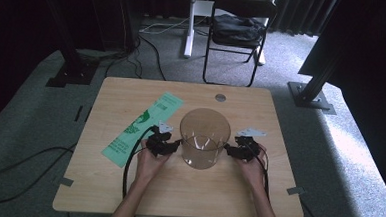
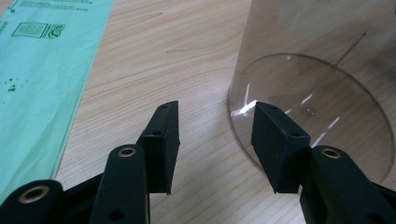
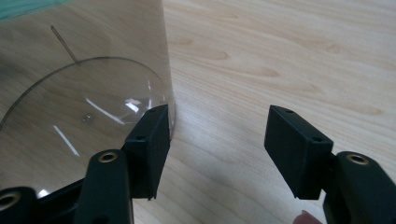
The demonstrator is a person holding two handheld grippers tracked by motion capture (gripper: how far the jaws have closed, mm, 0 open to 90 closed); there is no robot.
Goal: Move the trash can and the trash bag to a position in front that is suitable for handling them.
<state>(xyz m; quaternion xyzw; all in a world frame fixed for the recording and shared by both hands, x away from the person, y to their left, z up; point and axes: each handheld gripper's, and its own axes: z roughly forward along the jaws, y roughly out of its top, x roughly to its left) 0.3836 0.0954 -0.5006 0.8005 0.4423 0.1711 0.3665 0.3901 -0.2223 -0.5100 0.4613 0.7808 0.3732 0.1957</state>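
Note:
A tall clear plastic cylinder (image 1: 204, 136) stands upright in the middle of the wooden table (image 1: 127, 185). My left gripper (image 1: 171, 146) sits just left of its base and my right gripper (image 1: 231, 151) just right of it, both pointing inward at it. In the left gripper view the jaws (image 2: 215, 109) stand open over bare wood, with the cylinder (image 2: 317, 56) beside the right jaw. In the right gripper view the jaws (image 3: 217, 112) are open too, with the cylinder (image 3: 93, 70) by the left jaw. Neither gripper holds anything.
A flat green plastic bag (image 1: 144, 127) lies diagonally on the table left of the cylinder, close to my left gripper (image 2: 42, 79). A small metal disc (image 1: 220, 97) sits near the far edge. A black chair (image 1: 237, 33) and frame posts stand on the carpet beyond.

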